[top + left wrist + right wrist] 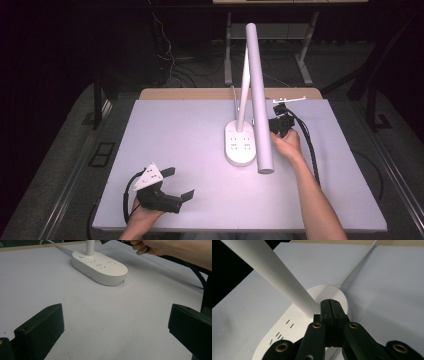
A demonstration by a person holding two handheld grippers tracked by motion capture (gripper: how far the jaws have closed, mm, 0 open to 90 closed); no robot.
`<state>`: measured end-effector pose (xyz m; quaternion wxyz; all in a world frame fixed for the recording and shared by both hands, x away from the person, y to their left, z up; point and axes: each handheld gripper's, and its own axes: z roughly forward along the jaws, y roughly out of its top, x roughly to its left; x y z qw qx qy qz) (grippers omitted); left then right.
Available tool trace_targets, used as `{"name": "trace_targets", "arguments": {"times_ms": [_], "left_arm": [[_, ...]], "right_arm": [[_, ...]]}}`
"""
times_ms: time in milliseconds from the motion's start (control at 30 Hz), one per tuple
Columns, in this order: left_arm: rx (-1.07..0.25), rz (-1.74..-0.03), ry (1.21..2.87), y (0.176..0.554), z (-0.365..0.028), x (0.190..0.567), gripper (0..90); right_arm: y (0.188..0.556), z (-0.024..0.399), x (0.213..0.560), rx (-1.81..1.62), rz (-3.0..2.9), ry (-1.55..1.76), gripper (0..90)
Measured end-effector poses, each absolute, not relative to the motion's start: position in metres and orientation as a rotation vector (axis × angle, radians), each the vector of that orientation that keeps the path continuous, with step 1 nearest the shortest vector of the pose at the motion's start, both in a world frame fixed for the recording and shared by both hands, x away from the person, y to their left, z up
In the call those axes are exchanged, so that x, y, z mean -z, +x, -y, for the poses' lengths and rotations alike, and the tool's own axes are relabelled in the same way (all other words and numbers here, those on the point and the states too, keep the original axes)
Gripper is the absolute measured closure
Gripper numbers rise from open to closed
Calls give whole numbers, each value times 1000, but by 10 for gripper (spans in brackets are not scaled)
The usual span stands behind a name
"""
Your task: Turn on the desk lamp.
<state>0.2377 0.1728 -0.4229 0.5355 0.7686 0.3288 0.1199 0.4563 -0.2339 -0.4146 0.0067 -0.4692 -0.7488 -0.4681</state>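
We had the left gripper (176, 184) parked near the table's (175, 130) front-left corner, jaws wide apart with nothing between them. Our right gripper (331, 305) sat over the white lamp base (240, 145) near the table's middle, jaws pressed together, empty, right beside the lamp's stem (272, 275).

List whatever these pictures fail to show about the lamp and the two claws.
- High view: the right claw is partly behind the lamp head; whether it touches the base is unclear.
- Right claw view: the shut jaws cover the base behind them.
- Left claw view: the lamp pole is cut off by the top edge.
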Motion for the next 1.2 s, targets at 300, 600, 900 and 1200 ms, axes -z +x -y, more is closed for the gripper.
{"name": "trace_targets", "arguments": {"times_ms": [300,600,900,1200], "left_arm": [[-285,-783,1831,238,-173,423,0],[-285,-780,1830,238,-172,423,0],[-284,-773,1835,237,-171,423,0],[-283,-770,1836,237,-170,423,0]], "right_arm": [[447,251,396,1471,2406,-1466,895],[431,262,378,1487,2456,-1452,895],[407,280,371,1532,2443,-1504,630],[383,287,369,1553,2421,-1488,145]]}}
